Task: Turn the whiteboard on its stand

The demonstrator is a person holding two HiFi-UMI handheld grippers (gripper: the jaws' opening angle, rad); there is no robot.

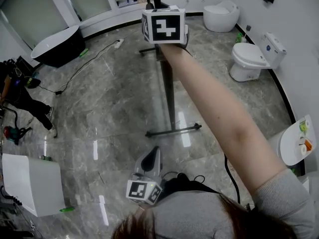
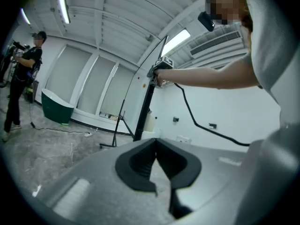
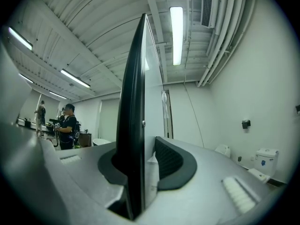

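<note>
Black frame, white face: the whiteboard point(image 3: 133, 125) stands upright and edge-on to you on its stand point(image 1: 172, 130), out on the grey stone floor. Your right gripper point(image 3: 143, 153) pinches its near edge, one pad on each face, with your arm stretched out. Left gripper point(image 2: 155, 143): jaws pressed together on nothing, low by your body. Step in hand, as I judge it: swing the board round on the stand. Push level and along an arc rather than straight through the panel, so the edge does not slide out of the pads. Go slowly, since the feet may skate on the smooth floor. Bring the left gripper to the frame if the stand twists. Containers: dark bathtub point(image 1: 57, 46) at far left, inside not visible. Two white toilets point(image 1: 251, 59) point(image 1: 222, 15), lids apparently down. White basin point(image 1: 289, 148) at the right edge, with small green and orange things on it, too small to name.
</note>
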